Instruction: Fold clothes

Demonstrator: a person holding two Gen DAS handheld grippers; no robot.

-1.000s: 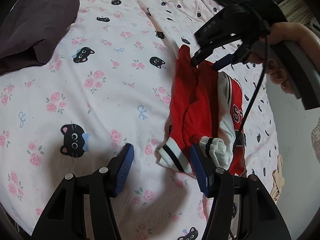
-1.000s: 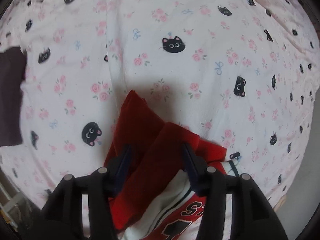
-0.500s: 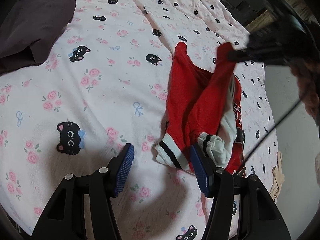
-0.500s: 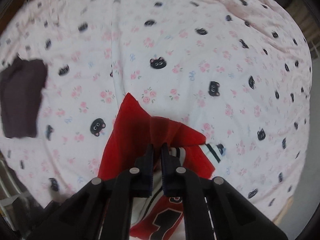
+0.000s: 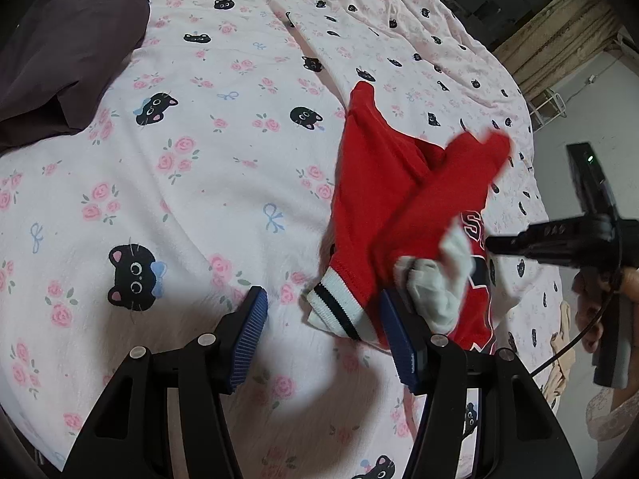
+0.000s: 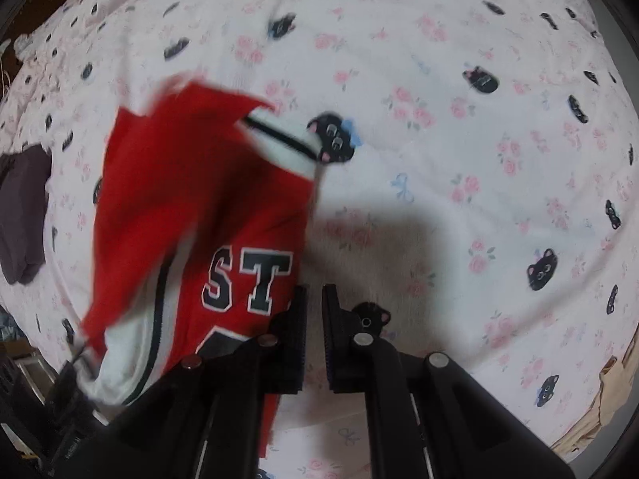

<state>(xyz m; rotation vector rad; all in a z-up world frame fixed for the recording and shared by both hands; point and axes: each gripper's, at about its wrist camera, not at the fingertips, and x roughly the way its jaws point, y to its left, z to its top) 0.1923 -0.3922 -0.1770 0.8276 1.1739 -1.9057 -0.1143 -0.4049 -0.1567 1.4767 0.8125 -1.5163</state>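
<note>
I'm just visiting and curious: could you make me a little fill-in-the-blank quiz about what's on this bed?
The jacket on the bed is mostly ___. Its visible chest letters read ___. The pink bedsheet is printed with roses, bows and black ___ faces. The fingers of the left gripper stand ___.
Missing: red; ST; cat; open.

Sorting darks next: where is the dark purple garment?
The dark purple garment lies at the left wrist view's upper left on the bedsheet, apart from the red jersey.
</note>
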